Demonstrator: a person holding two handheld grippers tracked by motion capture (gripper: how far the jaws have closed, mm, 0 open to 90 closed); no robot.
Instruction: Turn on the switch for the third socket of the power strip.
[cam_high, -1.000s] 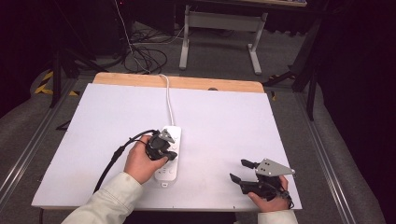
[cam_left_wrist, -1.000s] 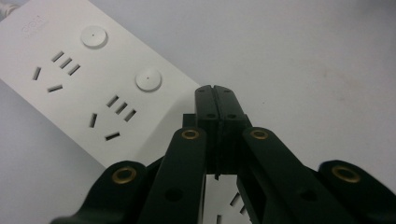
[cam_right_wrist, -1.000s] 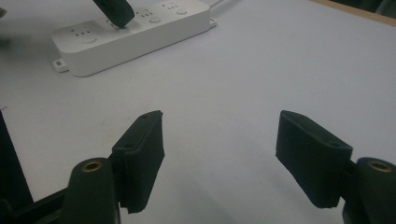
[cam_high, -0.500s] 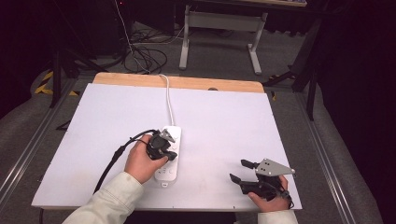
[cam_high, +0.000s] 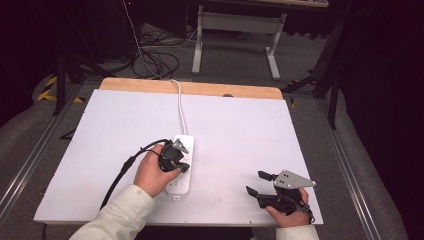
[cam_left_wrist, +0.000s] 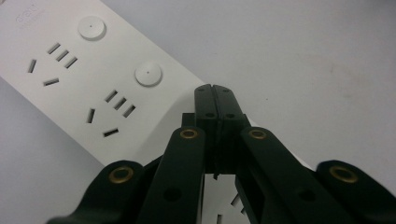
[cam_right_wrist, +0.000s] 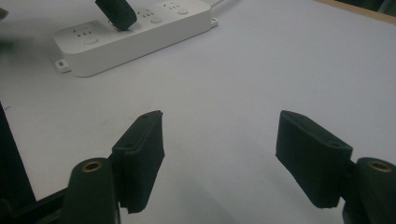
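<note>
Smooth white oblong power strip, matte black left gripper closed.

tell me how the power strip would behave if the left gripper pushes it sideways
The power strip is a long flat block lying on the smooth white table, so it would probably slide, not tip or roll. Its cord runs off the far edge and may tether that end, so it would likely pivot. The shut left gripper rests on its top, perhaps slipping on the plastic.
</note>
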